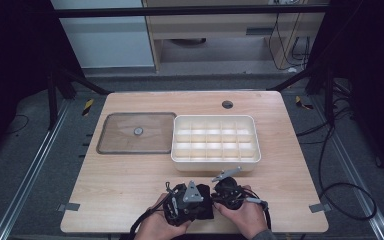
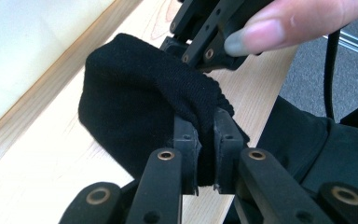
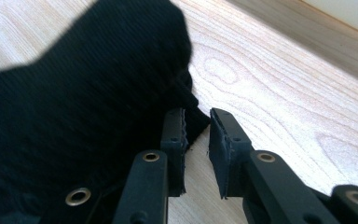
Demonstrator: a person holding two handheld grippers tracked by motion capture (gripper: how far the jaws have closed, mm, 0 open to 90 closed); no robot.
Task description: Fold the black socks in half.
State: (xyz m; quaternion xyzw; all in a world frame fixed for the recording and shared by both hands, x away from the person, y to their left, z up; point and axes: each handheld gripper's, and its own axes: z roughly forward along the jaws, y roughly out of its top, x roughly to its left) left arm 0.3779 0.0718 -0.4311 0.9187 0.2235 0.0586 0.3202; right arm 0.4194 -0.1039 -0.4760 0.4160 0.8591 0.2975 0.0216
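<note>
- Cloth (image 1: 200, 202), black and knitted, lay bunched at the near edge of the counter (image 1: 130, 170), between the person's two hands.
- Left gripper (image 2: 206, 140) was clamped on a fold of the cloth; in its own view both pads pressed the fabric, which bulged up over the jaw tips.
- Right gripper (image 3: 197, 140) sat just beside the cloth's edge. A corner of the fabric reached into the gap and touched the left pad, while the other pad stood clear of it, so nothing was pinched.
- Right hand (image 1: 247, 215) held its gripper at the cloth's right side; in the left gripper view that gripper touched the top of the cloth, a fingertip (image 2: 256, 37) resting on its frame.
- Tray (image 1: 215, 145), white with many compartments, stood farther back on the counter, well apart from the cloth.
- Lid (image 1: 137, 132), clear with a small knob, lay flat just left of the tray.
</note>
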